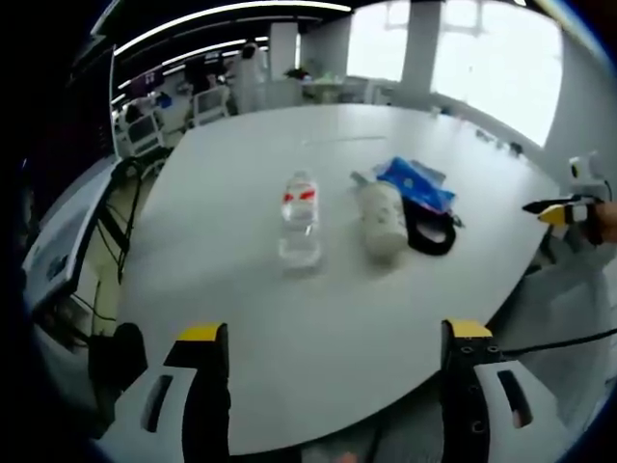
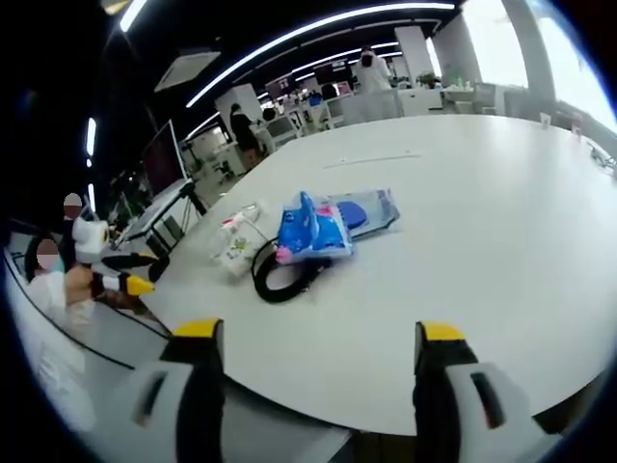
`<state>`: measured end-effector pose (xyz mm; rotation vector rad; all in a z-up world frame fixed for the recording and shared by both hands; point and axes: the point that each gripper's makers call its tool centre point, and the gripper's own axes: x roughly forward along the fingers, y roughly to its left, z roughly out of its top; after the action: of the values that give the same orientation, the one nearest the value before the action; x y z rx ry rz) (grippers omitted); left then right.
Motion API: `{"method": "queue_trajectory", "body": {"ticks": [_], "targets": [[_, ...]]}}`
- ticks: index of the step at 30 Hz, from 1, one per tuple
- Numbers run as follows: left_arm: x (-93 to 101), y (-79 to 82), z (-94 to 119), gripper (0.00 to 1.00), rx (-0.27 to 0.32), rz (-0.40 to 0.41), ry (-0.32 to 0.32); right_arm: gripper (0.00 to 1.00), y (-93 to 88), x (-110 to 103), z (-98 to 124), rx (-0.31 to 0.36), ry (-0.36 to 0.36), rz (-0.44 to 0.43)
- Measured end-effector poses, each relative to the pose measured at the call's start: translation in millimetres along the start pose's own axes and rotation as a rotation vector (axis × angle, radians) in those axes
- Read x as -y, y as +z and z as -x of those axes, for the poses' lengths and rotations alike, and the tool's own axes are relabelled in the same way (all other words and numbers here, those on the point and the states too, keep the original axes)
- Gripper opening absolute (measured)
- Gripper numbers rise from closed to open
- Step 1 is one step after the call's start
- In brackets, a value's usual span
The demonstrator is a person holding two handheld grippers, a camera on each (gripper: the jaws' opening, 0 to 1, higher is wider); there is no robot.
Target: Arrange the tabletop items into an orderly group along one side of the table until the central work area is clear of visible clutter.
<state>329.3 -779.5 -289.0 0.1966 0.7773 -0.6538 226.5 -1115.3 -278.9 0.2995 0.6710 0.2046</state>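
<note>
Two tools, left (image 1: 335, 338) and right (image 2: 320, 338), jaws apart; bottle (image 1: 300, 218) label red, unreadable

Camera positions: we look from off the white table (image 1: 318, 318), left gripper view at one edge, right gripper view at another, both facing inward from a distance. Shared: the blue packet (image 1: 416, 183) (image 2: 310, 230), black cable (image 1: 431, 231) (image 2: 284, 280), and tabletop.

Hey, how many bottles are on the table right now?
2. A clear bottle lies mid-table; a white bottle lies beside it, against the blue packet and black cable. None seem hidden.
</note>
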Motion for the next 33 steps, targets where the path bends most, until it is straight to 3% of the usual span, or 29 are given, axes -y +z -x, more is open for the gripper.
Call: {"method": "queue_trajectory", "body": {"ticks": [16,33], "targets": [[-3.5,-0.6,-1,0.85,-0.010,0.014,0.003,0.78,2.3,-7,-4,0.007,0.014,-0.014],[-12.4,0.3,-2,0.84,-0.008,0.006,-0.036,0.78,7.4,-14,-2,0.043,-0.026,-0.051]]}}
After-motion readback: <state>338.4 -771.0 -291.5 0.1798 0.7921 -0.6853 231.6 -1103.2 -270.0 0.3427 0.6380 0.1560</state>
